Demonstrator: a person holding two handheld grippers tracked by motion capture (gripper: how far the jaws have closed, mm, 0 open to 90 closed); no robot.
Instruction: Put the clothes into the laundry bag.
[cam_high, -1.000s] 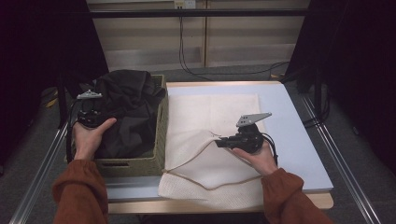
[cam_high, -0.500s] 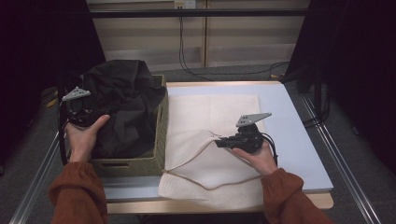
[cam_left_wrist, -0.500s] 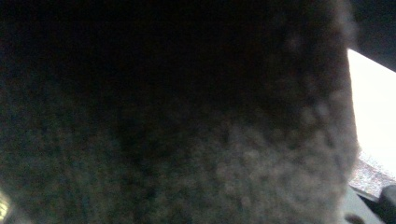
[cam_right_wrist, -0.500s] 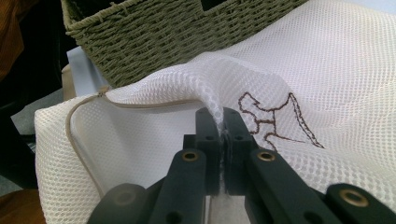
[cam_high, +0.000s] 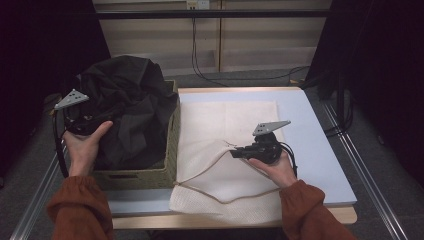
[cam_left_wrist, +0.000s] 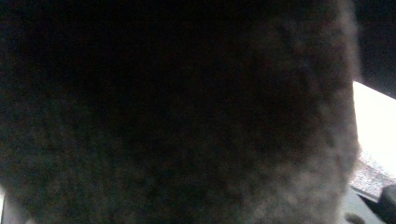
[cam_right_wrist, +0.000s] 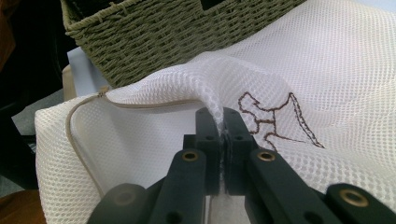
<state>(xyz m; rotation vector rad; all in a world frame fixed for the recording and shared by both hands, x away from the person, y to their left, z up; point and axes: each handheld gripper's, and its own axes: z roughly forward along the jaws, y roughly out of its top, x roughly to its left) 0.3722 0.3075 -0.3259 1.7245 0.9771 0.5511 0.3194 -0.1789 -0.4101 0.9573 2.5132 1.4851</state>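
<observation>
Black garment (cam_high: 125, 110) bulges from the woven basket (cam_high: 171, 150) at 9 o'clock of the table (cam_high: 320, 150). Left gripper (cam_high: 87, 122) is buried in its folds; jaw state indiscernible. Right gripper (cam_right_wrist: 223, 135) is pinching the white mesh bag (cam_right_wrist: 327, 70) at its raised zipper edge. Open tabletop lies at 3 o'clock.

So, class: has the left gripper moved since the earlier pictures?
Yes. The left gripper has gone left and up, beyond the basket rim, lifting the black cloth.
</observation>
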